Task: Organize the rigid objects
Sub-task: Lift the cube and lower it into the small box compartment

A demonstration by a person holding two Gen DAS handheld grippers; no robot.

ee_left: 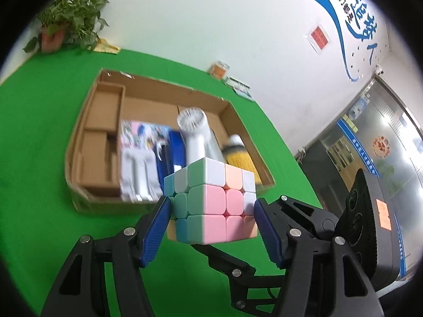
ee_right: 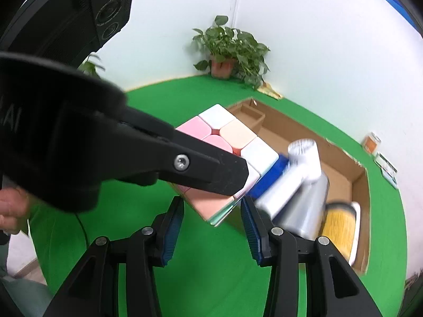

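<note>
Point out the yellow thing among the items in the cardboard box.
The yellow bristly item at the box's right end, beside the white fan; the rest are white, blue or printed.

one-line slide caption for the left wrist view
Left gripper holds a pastel puzzle cube above the green table, cardboard box behind.

Surface: a green table (ee_left: 39, 158) carried everything.
Centre: an open cardboard box (ee_left: 79, 192) lay on it.
11 o'clock: a potted plant (ee_left: 68, 21) stood at the far corner.
1 o'clock: an orange jar (ee_left: 219, 70) sat by the wall.
</note>
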